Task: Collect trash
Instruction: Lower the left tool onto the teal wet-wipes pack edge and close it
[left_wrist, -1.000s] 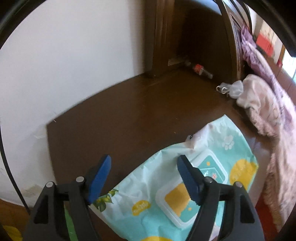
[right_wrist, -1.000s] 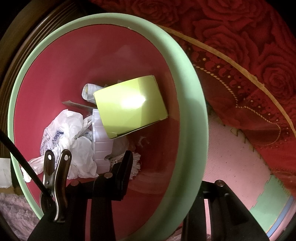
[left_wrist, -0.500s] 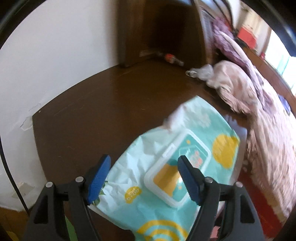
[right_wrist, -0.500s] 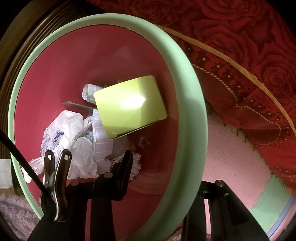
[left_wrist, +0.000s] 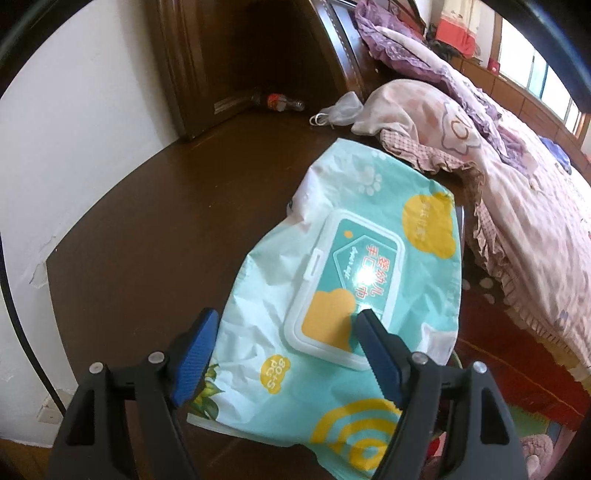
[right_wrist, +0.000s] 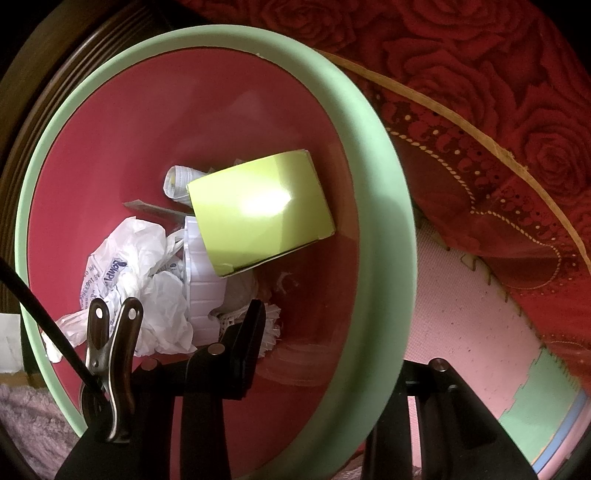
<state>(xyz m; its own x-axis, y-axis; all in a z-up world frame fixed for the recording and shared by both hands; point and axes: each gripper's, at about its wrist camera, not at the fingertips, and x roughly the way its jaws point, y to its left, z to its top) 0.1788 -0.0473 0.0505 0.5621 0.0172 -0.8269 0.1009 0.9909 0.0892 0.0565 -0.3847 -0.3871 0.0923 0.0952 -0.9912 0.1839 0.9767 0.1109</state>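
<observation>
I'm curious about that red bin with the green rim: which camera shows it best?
The right wrist view: it looks straight down into the bin, showing a yellow-green box and crumpled white bags inside. The left wrist view shows none of it.

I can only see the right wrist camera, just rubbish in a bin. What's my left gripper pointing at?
Observer: The left gripper is open above a wet wipes pack.
Child: Where is the pack lying?
Observer: Flat on a dark wooden table.
Child: Is there anything else for my trash bin?
Observer: Yes, a plastic bottle lies on its side at the table's far end.
</observation>
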